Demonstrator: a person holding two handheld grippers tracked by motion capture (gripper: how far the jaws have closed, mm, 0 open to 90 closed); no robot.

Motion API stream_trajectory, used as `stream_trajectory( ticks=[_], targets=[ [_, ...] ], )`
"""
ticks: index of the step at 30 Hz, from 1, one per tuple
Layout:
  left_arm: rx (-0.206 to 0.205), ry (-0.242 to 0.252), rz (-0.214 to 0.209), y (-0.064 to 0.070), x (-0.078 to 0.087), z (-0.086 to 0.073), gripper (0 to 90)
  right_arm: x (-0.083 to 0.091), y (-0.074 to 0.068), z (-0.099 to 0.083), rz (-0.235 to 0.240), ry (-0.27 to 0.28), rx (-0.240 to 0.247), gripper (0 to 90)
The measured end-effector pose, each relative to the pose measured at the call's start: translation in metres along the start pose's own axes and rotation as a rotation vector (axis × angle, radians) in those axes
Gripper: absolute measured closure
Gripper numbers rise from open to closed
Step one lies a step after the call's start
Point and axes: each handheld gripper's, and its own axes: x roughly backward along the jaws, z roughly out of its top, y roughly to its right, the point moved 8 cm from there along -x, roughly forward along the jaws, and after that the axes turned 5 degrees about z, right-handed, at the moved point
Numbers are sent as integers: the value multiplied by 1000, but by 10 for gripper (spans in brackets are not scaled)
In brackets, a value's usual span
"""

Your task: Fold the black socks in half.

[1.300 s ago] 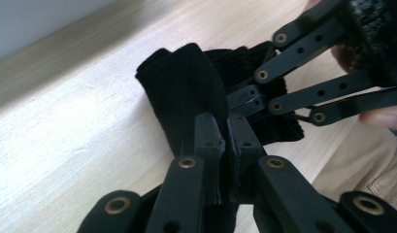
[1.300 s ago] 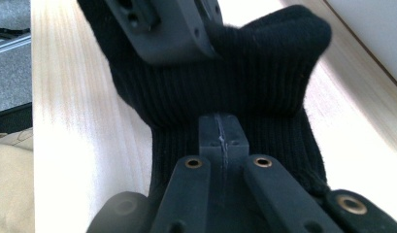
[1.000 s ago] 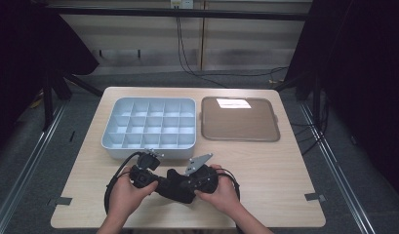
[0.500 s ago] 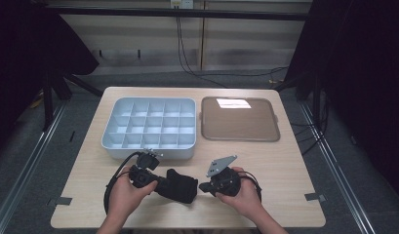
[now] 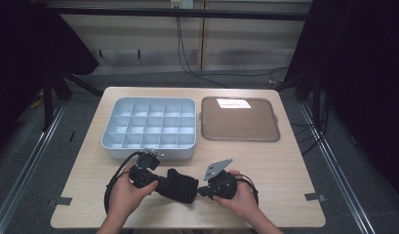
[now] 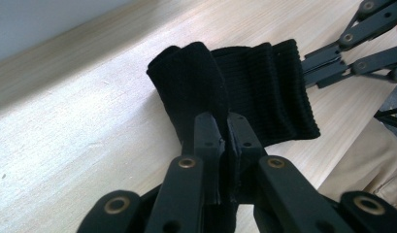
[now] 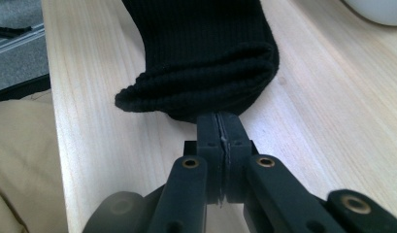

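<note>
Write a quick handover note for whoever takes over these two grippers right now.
Left tool: shut on one end of the black knit sock.
Right tool: jaws shut at the sock's other end; a pinch of fabric can't be confirmed.
Sock: folded on the table's near edge, between both hands.
Divided bin and brown tray: behind it, nothing in them.
Done: sock folded.
Left: probably placing it.

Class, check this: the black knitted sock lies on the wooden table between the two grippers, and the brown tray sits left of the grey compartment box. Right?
Not quite. The high view shows the brown tray right of the grey compartment box. The black knitted sock does lie on the wooden table between the left gripper and right gripper.
</note>
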Motion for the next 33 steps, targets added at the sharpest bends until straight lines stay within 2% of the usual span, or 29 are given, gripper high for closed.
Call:
stream_trajectory(
  ticks=[5, 7, 14, 24, 33],
  targets=[
    [-13, 1, -3, 3, 1, 1, 844, -5, -1, 1, 2, -8, 6, 891],
    [-30, -4, -7, 6, 2, 2, 842, -7, -2, 3, 4, -3, -1, 891],
    [-37, -6, -19, 11, 1, 3, 839, -12, -4, 5, 7, -8, 19, 891],
    [-40, -8, -37, 14, -1, 3, 839, -15, -6, 7, 16, -1, -4, 892],
    [-57, -18, -53, 24, -9, 3, 836, -18, -5, 9, 11, 2, 10, 892]
  ],
)
